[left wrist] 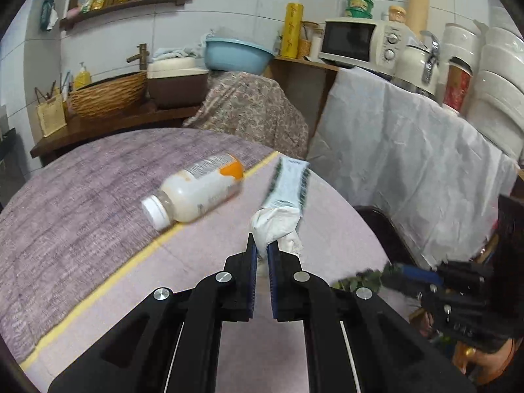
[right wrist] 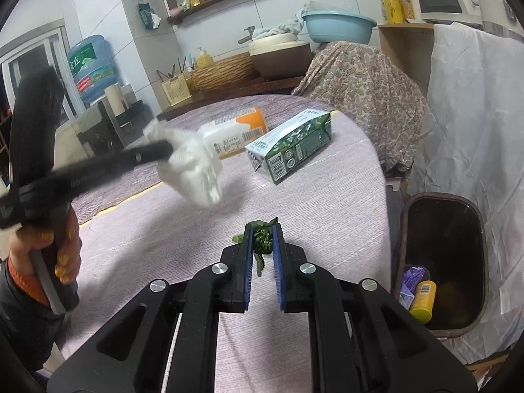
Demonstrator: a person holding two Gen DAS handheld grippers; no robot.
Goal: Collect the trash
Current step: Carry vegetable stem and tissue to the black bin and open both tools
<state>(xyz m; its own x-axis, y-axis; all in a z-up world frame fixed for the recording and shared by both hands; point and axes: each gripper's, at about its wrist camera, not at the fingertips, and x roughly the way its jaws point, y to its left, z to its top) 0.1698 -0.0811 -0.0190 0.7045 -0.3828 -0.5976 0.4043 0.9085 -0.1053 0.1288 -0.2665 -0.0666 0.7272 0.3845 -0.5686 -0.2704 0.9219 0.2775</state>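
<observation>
My left gripper (left wrist: 261, 245) is shut on a crumpled white tissue (left wrist: 278, 226) and holds it above the purple-clothed table (left wrist: 82, 196); the tissue (right wrist: 193, 167) also shows in the right wrist view. My right gripper (right wrist: 263, 229) is shut on a clump of green vegetable scraps (right wrist: 262, 242) over the table's near part. A white plastic bottle (left wrist: 193, 193) with an orange label lies on its side. A green and white carton (right wrist: 290, 149) lies beside it. A dark trash bin (right wrist: 442, 262) stands on the floor to the right of the table.
The bin holds a yellow bottle (right wrist: 423, 301) and a purple bag (right wrist: 411, 283). A white sheet (left wrist: 409, 170) drapes the counter on the right, with a microwave (left wrist: 357, 41) above. A patterned cloth (left wrist: 252, 108) covers something behind the table.
</observation>
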